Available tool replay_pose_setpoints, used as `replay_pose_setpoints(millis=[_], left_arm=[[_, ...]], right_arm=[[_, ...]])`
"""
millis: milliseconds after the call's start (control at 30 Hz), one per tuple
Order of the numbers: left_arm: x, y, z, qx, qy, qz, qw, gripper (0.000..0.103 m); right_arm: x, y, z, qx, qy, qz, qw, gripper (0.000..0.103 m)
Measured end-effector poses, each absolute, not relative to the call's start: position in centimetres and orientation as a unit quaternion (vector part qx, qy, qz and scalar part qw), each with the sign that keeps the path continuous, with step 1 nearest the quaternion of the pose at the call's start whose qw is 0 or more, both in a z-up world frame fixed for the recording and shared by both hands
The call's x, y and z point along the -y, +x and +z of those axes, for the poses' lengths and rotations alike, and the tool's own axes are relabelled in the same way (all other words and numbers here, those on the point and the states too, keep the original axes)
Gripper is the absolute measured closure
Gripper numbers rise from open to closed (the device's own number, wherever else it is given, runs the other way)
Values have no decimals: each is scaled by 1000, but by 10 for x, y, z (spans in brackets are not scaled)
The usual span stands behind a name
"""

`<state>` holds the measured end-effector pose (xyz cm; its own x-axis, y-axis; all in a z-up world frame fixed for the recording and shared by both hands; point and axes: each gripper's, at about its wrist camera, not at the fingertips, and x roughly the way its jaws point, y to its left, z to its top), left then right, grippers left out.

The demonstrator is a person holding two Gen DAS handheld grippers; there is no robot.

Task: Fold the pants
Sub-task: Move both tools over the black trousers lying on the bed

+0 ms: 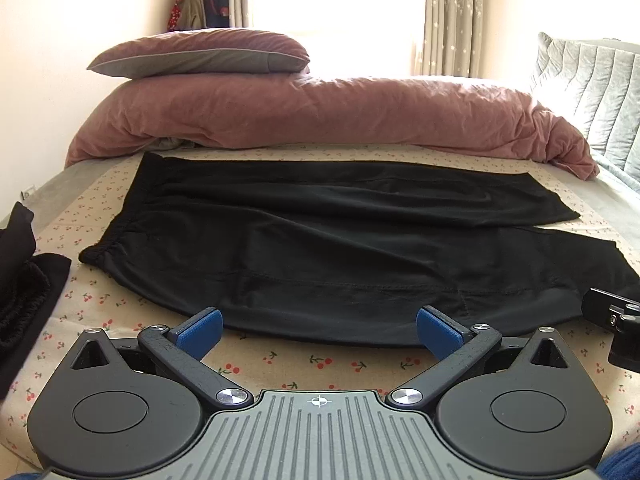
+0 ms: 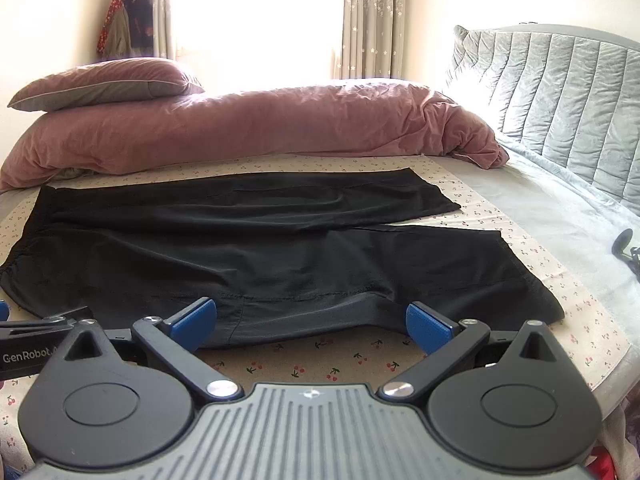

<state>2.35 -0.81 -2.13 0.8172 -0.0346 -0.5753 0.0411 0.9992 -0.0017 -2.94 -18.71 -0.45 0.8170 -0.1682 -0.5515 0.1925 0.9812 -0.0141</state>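
Black pants (image 1: 320, 240) lie spread flat on the cherry-print sheet (image 1: 280, 364), waistband to the left, both legs running right, the far leg apart from the near one at the hems. They also show in the right wrist view (image 2: 260, 248). My left gripper (image 1: 319, 330) is open and empty, its blue pads (image 1: 200, 330) at the near edge of the pants. My right gripper (image 2: 311, 326) is open and empty at the near edge of the near leg; part of it shows at the right of the left wrist view (image 1: 616, 320).
A pink duvet (image 1: 320, 116) with a pillow (image 1: 200, 54) on top lies along the far side of the bed. A grey padded headboard (image 2: 560, 100) stands at the right. Other black clothing (image 1: 24, 276) lies at the left. A small dark object (image 2: 624, 240) sits at the right edge.
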Motion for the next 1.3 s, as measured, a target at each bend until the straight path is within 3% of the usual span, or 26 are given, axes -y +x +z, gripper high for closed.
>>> replay_pose_setpoints(millis=[267,1300], left_arm=[[-1,32,-30,-351,-28,-33,935,0],[-7,32,-26,-333,-22,-13,943,0]], right_arm=[[188,-30,-5,-287,20,-94,953,4],[178,-28,-6,-297,-2,-94,950,4]])
